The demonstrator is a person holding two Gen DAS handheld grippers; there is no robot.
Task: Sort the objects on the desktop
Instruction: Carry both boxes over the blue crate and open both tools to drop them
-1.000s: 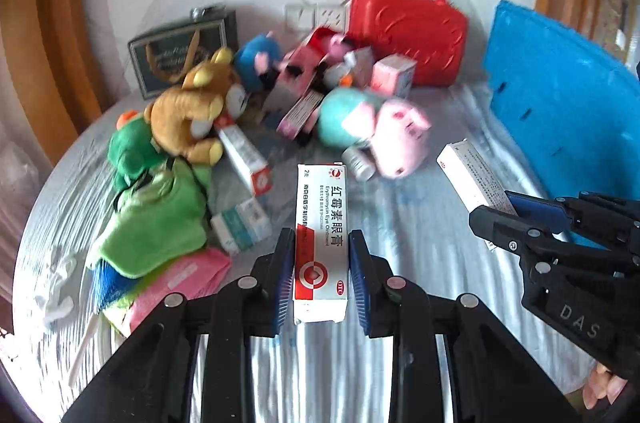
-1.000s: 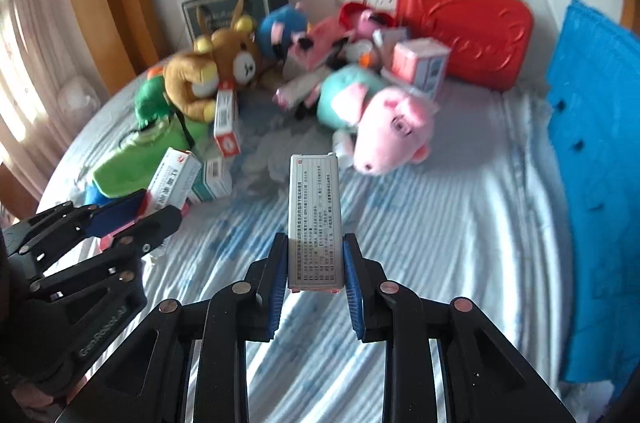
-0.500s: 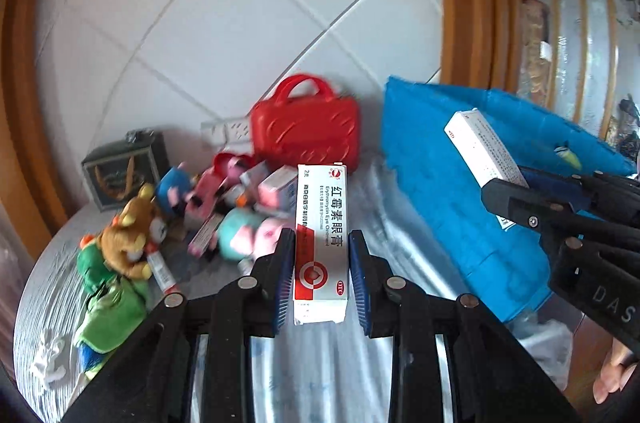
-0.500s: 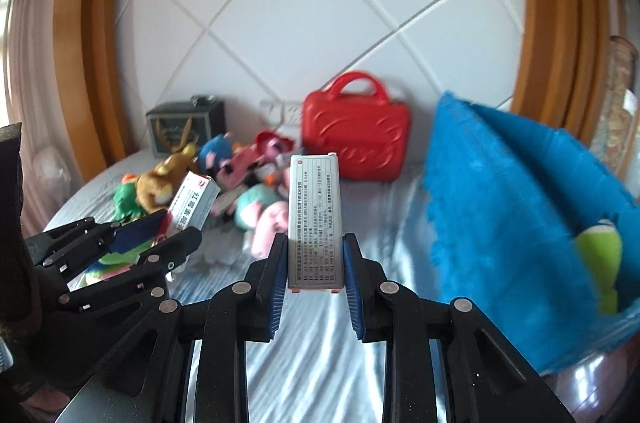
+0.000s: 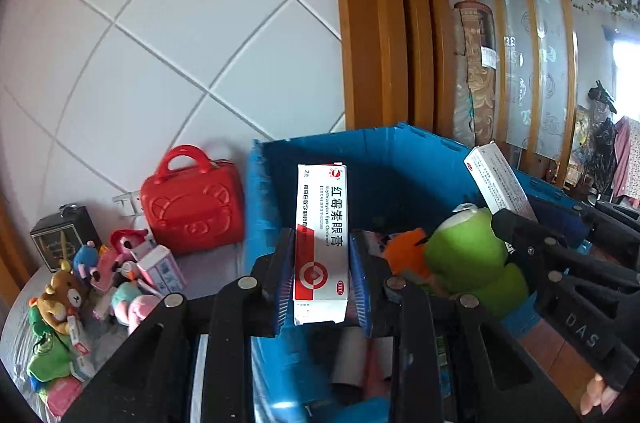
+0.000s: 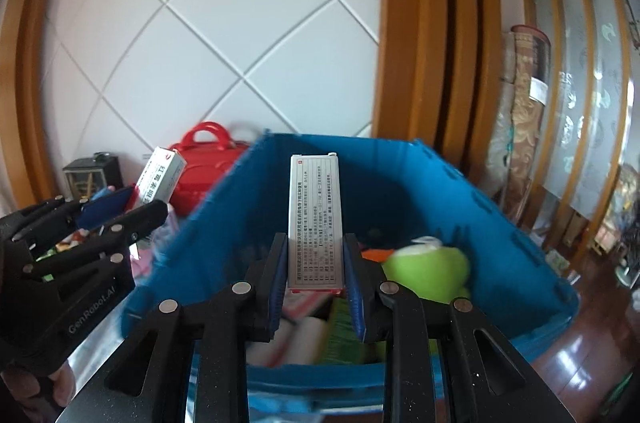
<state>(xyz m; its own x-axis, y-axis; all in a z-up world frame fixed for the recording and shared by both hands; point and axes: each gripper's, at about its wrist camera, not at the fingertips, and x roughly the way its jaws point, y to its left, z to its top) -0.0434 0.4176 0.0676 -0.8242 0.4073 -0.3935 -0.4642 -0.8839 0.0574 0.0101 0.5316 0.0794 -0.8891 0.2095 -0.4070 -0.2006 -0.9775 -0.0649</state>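
Big blue crate fills the middle, and both grippers hang above its open top; its near wall is cut off behind the black finger frames, and what lies at the bottom is a blur of white, pink and green packets nobody could name. Inside the crate, toward its right wall, a green plush toy sits half hidden, an orange one tucked beside it. Left of the crate stands a red case, and farther left a heap of plush toys and small boxes, too small to sort out. Over the crate's left side, the left gripper is clamped on a red-and-white ointment box, upright, reading "Erythromycin Eye Ointment" with Chinese characters and an "OTC" oval. Over the crate's middle, the right gripper pinches a grey-white medicine box showing fine print in a table, unreadable. The frames read "DAS" and "GenRobot.AI".
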